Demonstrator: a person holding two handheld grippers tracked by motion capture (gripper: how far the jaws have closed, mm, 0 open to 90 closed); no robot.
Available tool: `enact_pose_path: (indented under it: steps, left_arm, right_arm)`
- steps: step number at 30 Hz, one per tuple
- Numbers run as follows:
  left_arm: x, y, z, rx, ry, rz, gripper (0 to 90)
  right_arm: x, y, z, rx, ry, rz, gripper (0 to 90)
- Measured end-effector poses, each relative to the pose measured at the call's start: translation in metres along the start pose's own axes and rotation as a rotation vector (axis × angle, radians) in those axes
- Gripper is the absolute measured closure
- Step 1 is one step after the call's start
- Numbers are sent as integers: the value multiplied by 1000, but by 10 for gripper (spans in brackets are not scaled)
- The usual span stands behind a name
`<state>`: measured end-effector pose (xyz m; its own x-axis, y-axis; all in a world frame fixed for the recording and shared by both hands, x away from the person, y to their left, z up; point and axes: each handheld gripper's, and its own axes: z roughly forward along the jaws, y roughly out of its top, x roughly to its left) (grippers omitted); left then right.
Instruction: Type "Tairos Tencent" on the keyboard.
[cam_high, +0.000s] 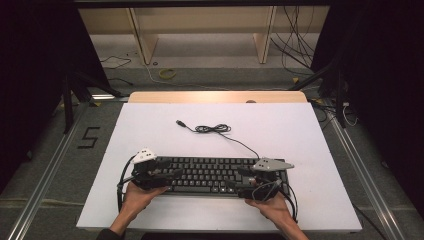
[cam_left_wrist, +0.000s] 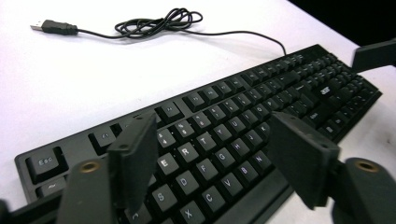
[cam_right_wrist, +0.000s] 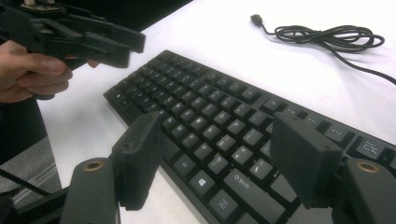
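Keyboard handling: both grippers standing released at the keyboard's two ends.

High view: the black keyboard (cam_high: 212, 175) is lying flat near the white board's (cam_high: 150, 120) front edge, its cable (cam_high: 215, 129) trailing loose behind; no lift appears begun. Left gripper view: the left gripper (cam_left_wrist: 212, 154) is hovering wide open over the letter keys, gripping nothing. Right gripper view: the right gripper (cam_right_wrist: 215, 158) is likewise gaping above the keys, holding nothing.
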<state>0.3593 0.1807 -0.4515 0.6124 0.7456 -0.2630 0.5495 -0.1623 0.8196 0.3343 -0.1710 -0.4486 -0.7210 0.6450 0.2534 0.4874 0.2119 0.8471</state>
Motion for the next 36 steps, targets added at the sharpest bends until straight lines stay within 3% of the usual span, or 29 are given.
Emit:
enact_pose_path:
  steps: [8, 10, 11, 13, 14, 19, 36]
  left_arm:
    - [2, 2, 17, 60, 16, -5, 554]
    - [1, 4, 20, 76, 20, 7, 588]
    - [-1, 6, 24, 90, 20, 10, 664]
    - [-1, 6, 26, 94, 16, 13, 690]
    - [-2, 7, 29, 103, 15, 14, 759]
    - [-4, 6, 41, 153, 17, 36, 871]
    - [-4, 5, 56, 198, 26, 33, 889]
  right_arm:
    - [-1, -5, -6, 1, -11, 1, 338]
    - [-1, -6, -7, -1, -13, 0, 334]
    - [0, -7, -9, -4, -13, -1, 332]
    - [0, -7, -10, -5, -16, -2, 330]
    - [0, -8, -12, -8, -20, -4, 326]
    - [0, -11, -18, -16, -27, -4, 320]
    - [1, -16, -24, -16, -31, -7, 305]
